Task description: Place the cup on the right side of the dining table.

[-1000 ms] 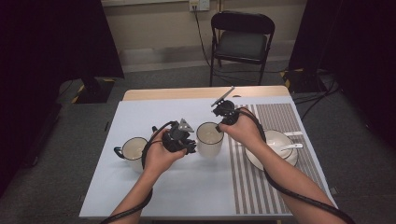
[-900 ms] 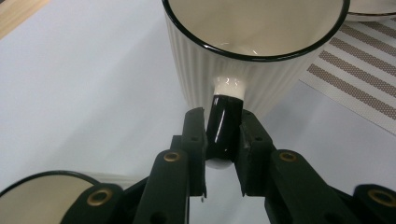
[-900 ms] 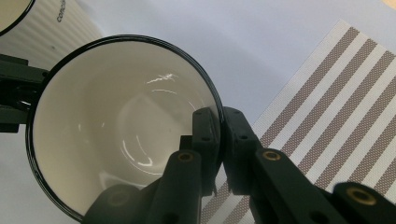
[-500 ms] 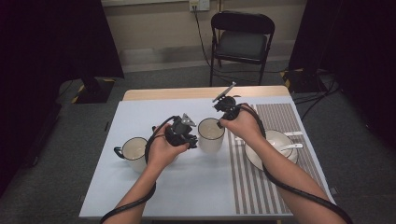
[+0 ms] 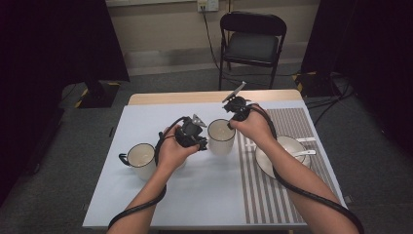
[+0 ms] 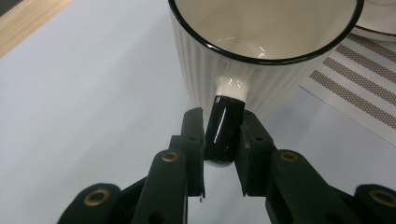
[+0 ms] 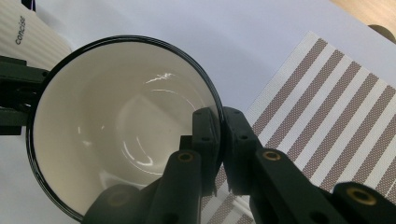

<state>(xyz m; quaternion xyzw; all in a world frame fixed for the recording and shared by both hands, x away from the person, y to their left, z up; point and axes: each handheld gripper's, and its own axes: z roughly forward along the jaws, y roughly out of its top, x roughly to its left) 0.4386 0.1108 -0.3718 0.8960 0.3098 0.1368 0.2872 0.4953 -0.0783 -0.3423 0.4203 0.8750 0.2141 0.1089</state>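
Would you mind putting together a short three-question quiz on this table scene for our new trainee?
1. True or false: the left hand-held gripper is closed on the handle of the middle mug.
2. Which part of that mug does the right hand-held gripper pinch? A) the handle B) the rim C) the base
3. Fill in: the bowl with the spoon rests on the ______ placemat.

Key: 1 true; 2 B, one jaw is inside the wall and one outside; 3 striped.
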